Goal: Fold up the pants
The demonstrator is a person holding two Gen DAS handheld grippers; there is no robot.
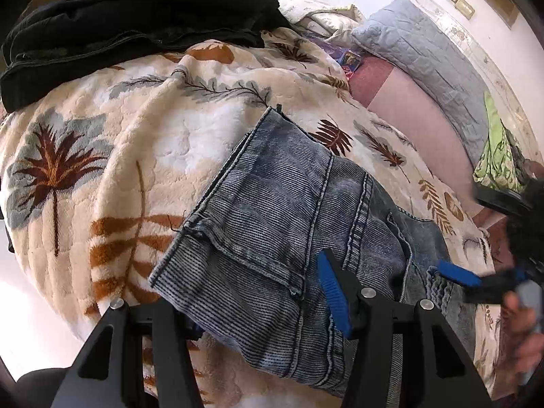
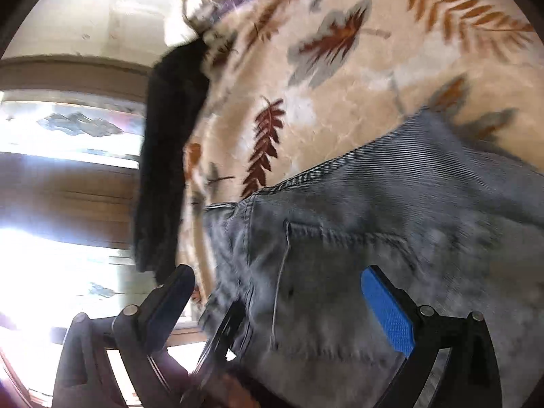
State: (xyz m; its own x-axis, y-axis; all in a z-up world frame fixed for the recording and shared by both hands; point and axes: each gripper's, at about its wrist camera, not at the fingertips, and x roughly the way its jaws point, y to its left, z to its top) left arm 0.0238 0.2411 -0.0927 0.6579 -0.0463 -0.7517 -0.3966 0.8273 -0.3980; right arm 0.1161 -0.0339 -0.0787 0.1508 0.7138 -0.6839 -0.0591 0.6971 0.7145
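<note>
At the far left a folded black garment [image 1: 136, 30] lies on the leaf-patterned fleece blanket [image 1: 112, 156] covering the bed. In the middle, the folded grey-blue jeans [image 1: 272, 224] rest on that blanket, and the left gripper [image 1: 261, 302], tilted down from the near edge, pinches their thick folded layers between its half-closed fingers. To the right, the right gripper [image 2: 282, 309] hangs angled over the denim, fingers spread wide and clear of the cloth, a hand [image 1: 525, 333] behind it.
</note>
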